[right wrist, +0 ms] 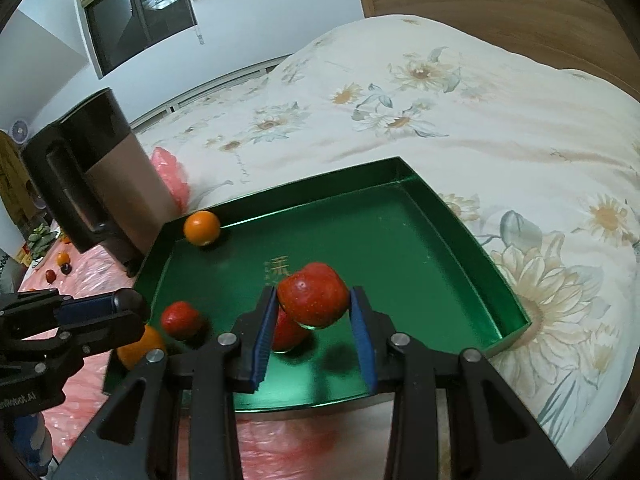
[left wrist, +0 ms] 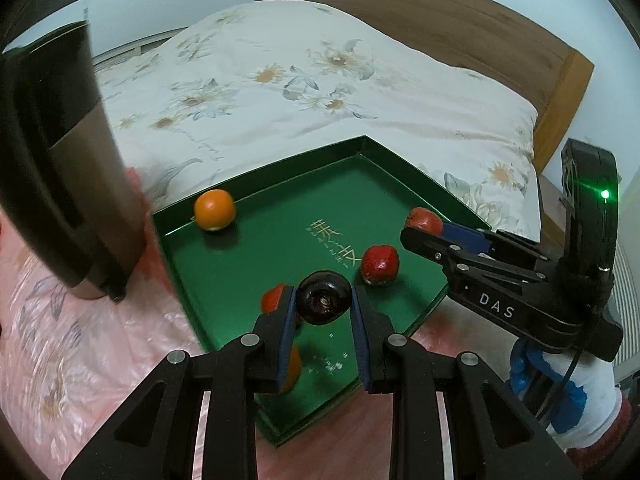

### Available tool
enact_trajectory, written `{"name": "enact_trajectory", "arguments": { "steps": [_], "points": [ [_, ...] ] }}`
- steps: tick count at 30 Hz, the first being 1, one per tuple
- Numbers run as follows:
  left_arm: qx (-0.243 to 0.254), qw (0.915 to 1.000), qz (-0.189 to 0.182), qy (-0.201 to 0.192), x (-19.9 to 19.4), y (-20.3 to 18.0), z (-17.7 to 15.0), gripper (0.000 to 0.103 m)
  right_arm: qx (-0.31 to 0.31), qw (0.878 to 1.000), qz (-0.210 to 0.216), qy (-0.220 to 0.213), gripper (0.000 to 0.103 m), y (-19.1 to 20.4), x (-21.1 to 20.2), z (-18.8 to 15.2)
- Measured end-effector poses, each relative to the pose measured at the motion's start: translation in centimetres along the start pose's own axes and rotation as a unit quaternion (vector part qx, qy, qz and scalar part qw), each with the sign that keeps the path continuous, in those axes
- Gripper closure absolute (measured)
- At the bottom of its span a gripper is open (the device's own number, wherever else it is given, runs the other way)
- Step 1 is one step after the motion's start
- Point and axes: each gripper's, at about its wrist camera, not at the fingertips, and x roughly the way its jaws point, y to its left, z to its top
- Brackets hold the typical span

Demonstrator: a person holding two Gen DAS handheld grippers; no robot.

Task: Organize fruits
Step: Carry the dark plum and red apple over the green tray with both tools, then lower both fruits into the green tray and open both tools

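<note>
A green tray (left wrist: 248, 264) lies on the bed. My left gripper (left wrist: 324, 300) is shut on a dark plum (left wrist: 325, 298) and holds it above the tray's near part. My right gripper (right wrist: 314, 300) is shut on a red apple (right wrist: 314, 294) above the tray (right wrist: 420, 248); it shows in the left wrist view (left wrist: 426, 226) too. In the tray lie an orange (left wrist: 215, 210) at the far left corner, a red fruit (left wrist: 380, 265) in the middle, another red fruit (left wrist: 272, 298) and a second orange (left wrist: 294, 368) partly hidden behind my left fingers.
A tall black and brown appliance (right wrist: 92, 176) stands left of the tray on a pink plastic sheet (right wrist: 80, 276). More small fruits (right wrist: 60, 266) lie far left on that sheet. A floral quilt (right wrist: 440, 112) and a wooden headboard (left wrist: 440, 20) lie beyond.
</note>
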Motion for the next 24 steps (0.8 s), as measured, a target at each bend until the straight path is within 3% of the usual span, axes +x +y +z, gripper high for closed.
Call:
{"name": "enact_trajectory", "arguments": {
  "steps": [13, 24],
  "points": [
    [0.027, 0.9995, 0.008, 0.015, 3.2, -2.2, -0.1, 0.080, 0.013, 0.999, -0.031, 0.006, 0.063, -2.8, 1.0, -0.6],
    [0.041, 0.9982, 0.027, 0.035, 5.0, -3.0, -0.8, 0.080, -0.015, 0.998, -0.052, 0.008, 0.063, -2.4, 1.3, -0.8]
  ]
}}
